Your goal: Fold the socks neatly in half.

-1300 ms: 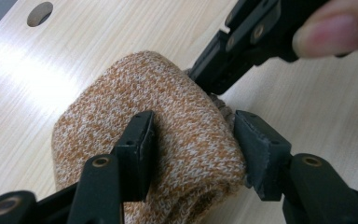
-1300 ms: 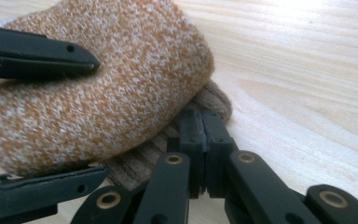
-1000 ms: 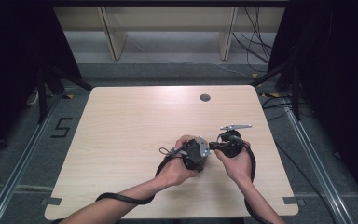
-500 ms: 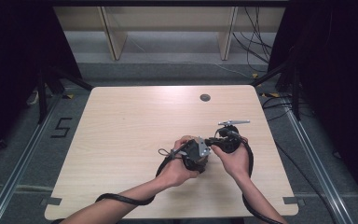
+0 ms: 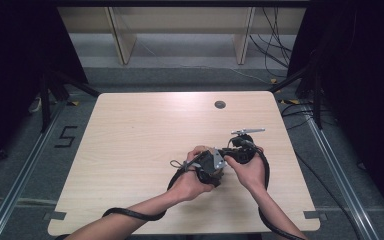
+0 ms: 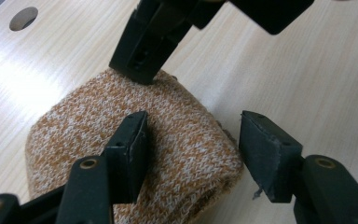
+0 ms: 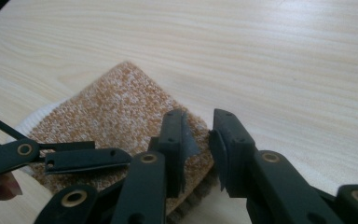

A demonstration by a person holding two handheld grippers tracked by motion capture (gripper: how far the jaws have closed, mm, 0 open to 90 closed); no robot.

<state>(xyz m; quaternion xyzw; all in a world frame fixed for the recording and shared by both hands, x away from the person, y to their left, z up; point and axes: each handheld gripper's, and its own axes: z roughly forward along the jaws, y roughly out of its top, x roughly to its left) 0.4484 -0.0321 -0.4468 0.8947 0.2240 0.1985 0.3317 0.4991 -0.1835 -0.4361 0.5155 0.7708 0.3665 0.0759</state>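
The left gripper (image 6: pixel 193 144) has its fingers (image 6: pixel 130 154) standing apart over a folded orange-and-white knitted cloth (image 6: pixel 182 140), and they have just been opening. In the left gripper view one finger lies on top of the knit while the other hangs off the cloth's edge, clear of it — so the corner of the cloth sits between them but is not pinched.

The right gripper (image 7: pixel 198 149) has its fingers (image 7: pixel 172 144) at a narrow gap; they too opened a little within the last second and now stand about level. In the right gripper view the gap sits at the near edge of the cloth (image 7: pixel 121 107), with one finger over the knit and the other just past its edge. Whether the pads actually press on the fabric there is hard to say, as the edge is half hidden behind the finger; it looks loose rather than clamped. A white ribbed band shows at the cloth's far left side.

The cloth lies flat on the pale wooden surface (image 7: pixel 284 60), doubled over into a thick pad. In the left gripper view the other gripper's finger comes down from above and touches the cloth's far edge.

From the high view the two grippers (image 5: pixel 207 162) (image 5: pixel 240 152) are close together, right of the surface's (image 5: pixel 140 140) middle and towards its near edge, with both hands wrapped round them — the cloth is hidden beneath. A small round hole (image 5: pixel 220 104) marks the surface farther back, and black cables trail off the near edge.
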